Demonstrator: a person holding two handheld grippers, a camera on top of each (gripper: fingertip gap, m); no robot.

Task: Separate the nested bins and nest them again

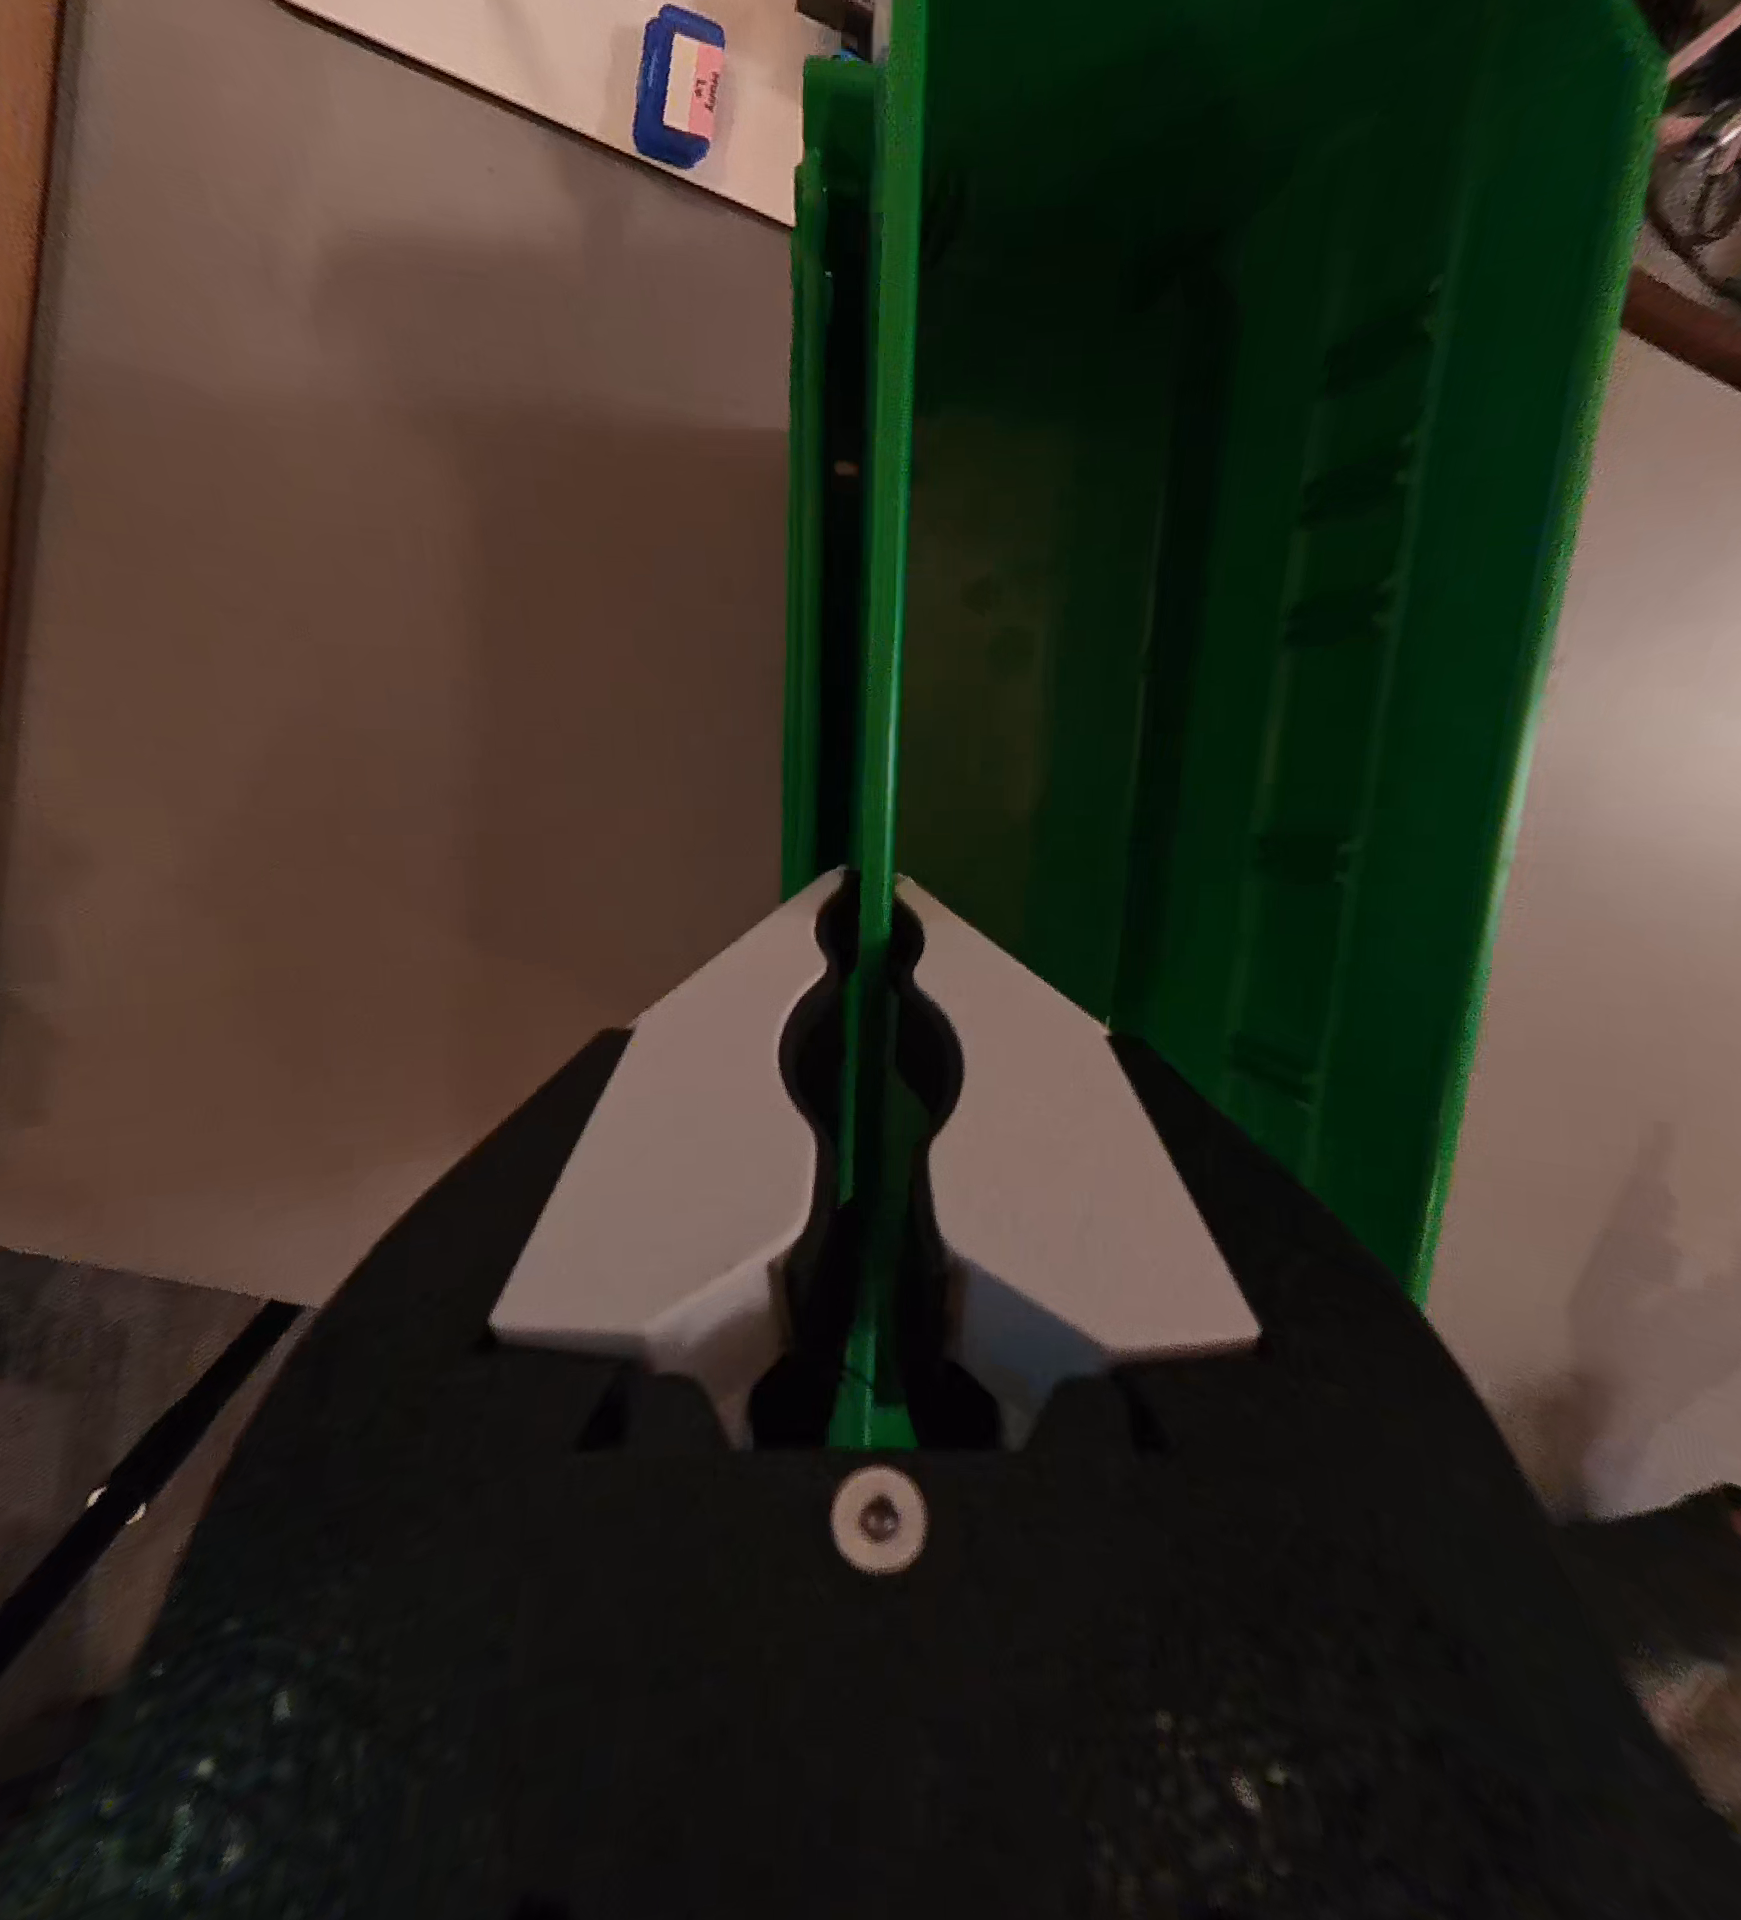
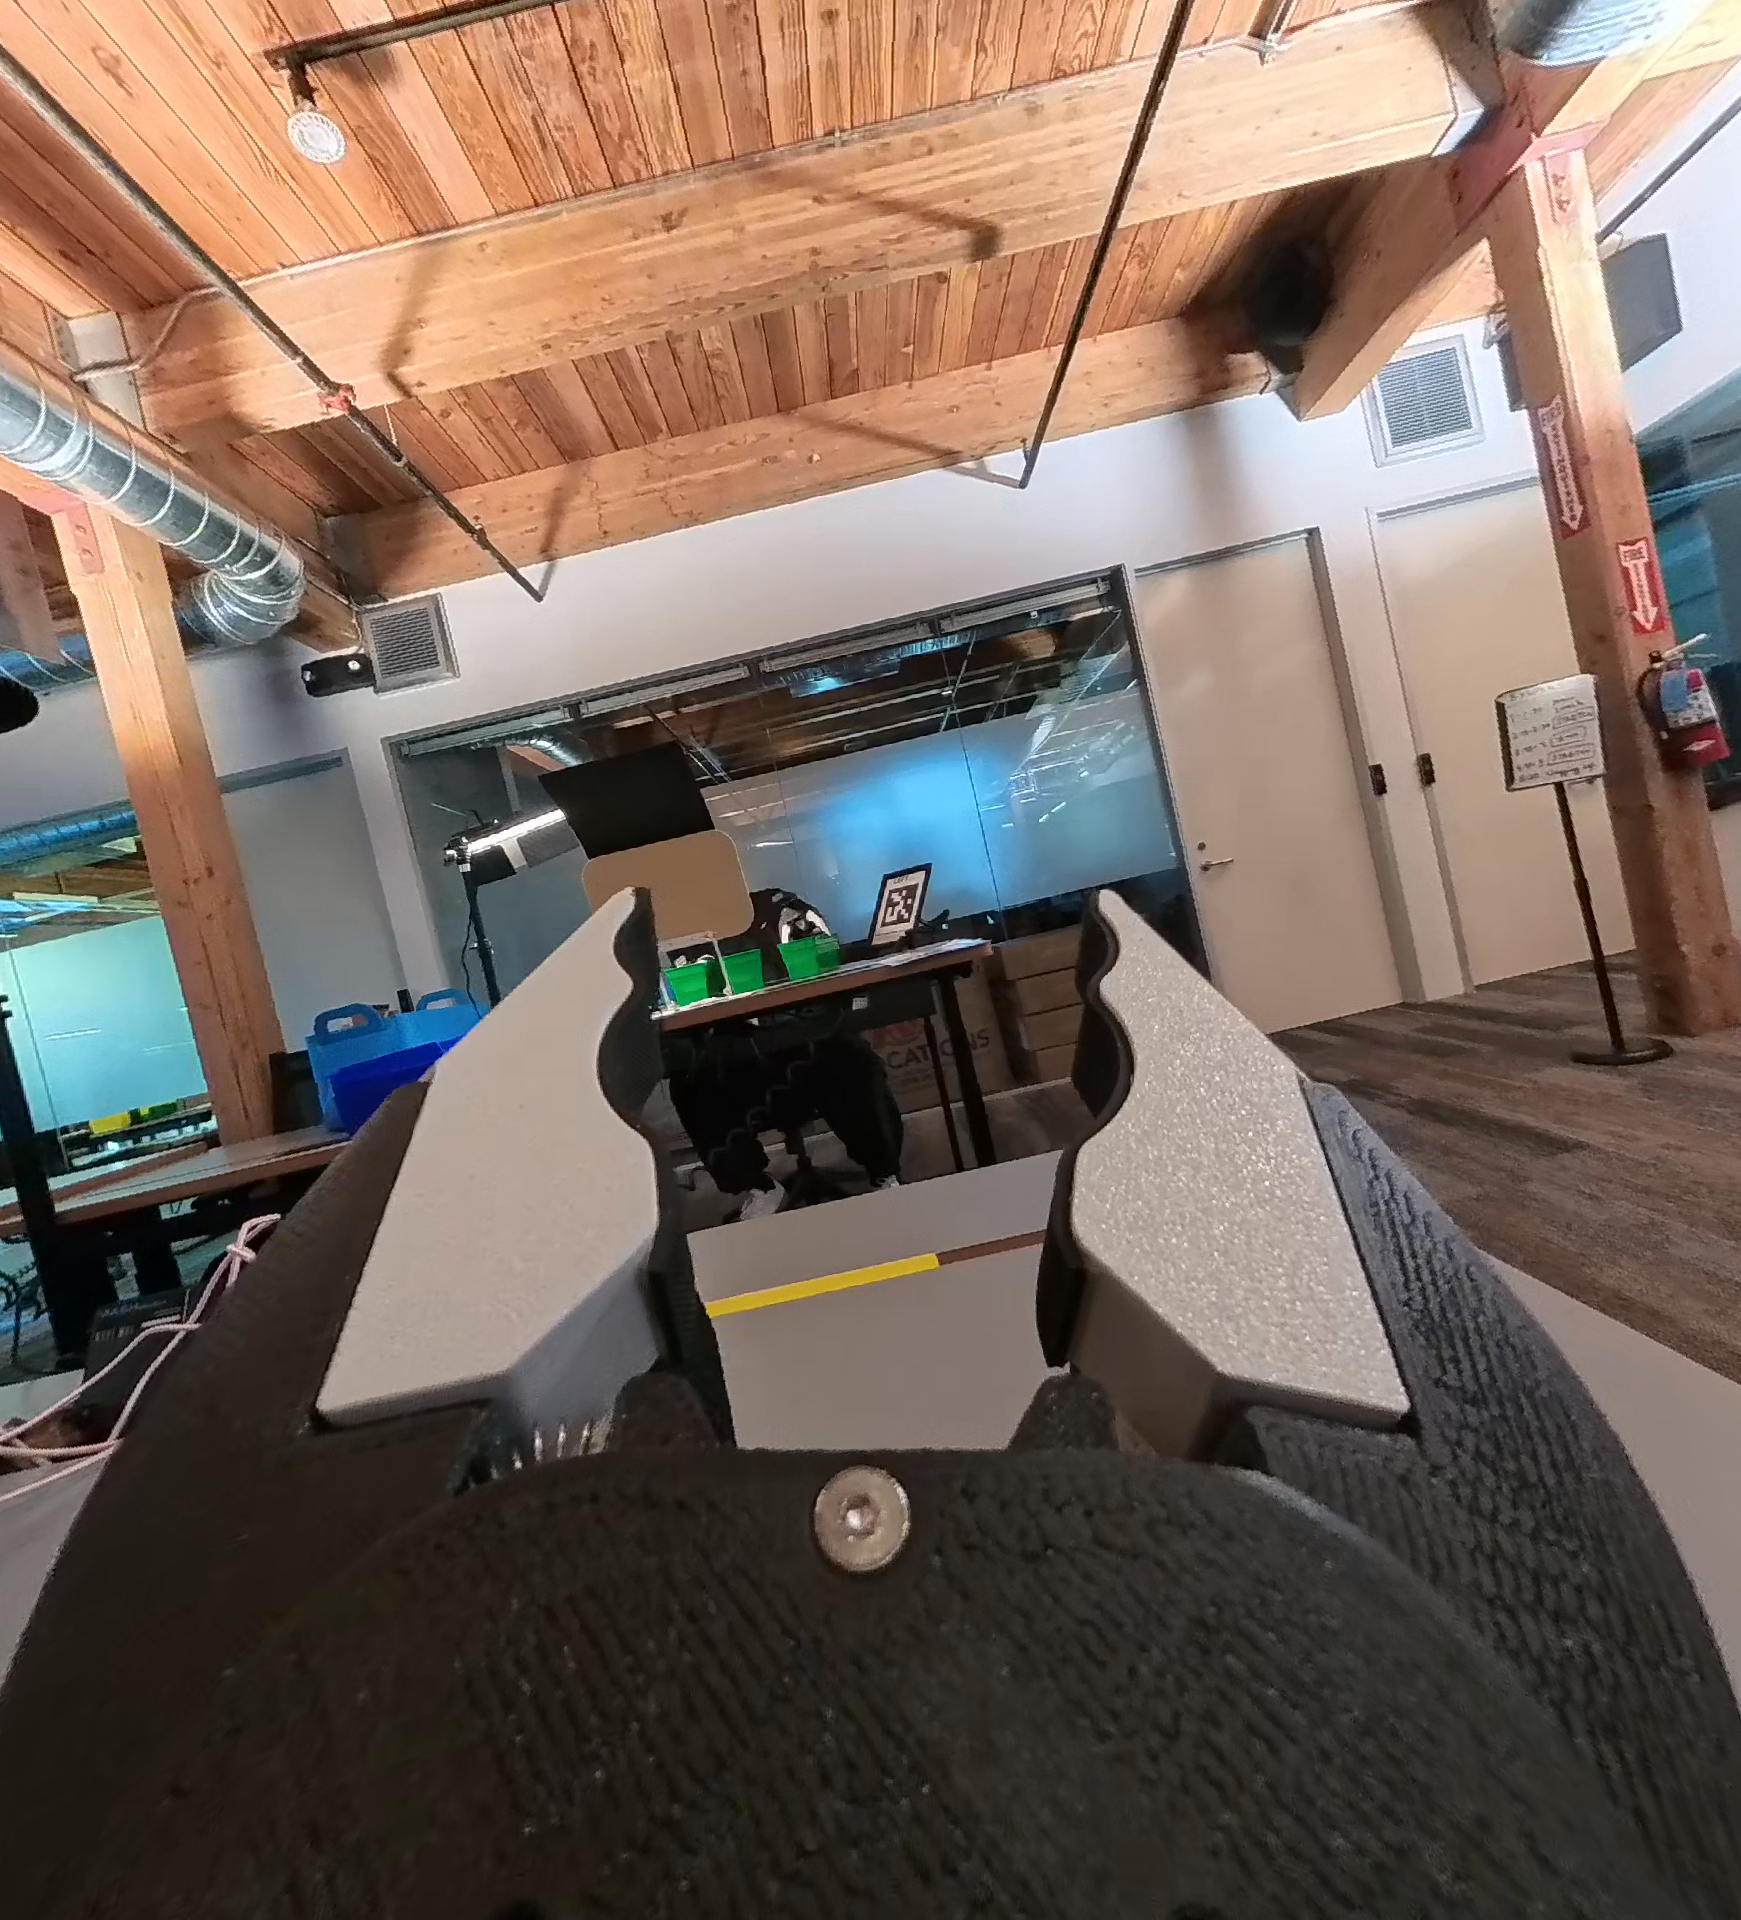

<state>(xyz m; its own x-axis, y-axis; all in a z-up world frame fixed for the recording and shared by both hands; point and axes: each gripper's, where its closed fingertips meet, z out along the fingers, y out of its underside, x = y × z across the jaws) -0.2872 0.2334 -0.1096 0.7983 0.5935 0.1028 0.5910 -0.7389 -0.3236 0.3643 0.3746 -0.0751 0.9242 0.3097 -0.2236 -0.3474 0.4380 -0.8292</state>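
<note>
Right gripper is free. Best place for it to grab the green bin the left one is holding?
The far long wall of the green bin, opposite the one the left gripper is clamped on. That wall is a thin upright panel with an open rim, so the right gripper, jaws open, could probably straddle it from the rim side, one finger inside and one outside.

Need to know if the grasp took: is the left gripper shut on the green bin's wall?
Shut. The left gripper has its tips nearly meeting, with the green bin's thin side wall running between them.
</note>
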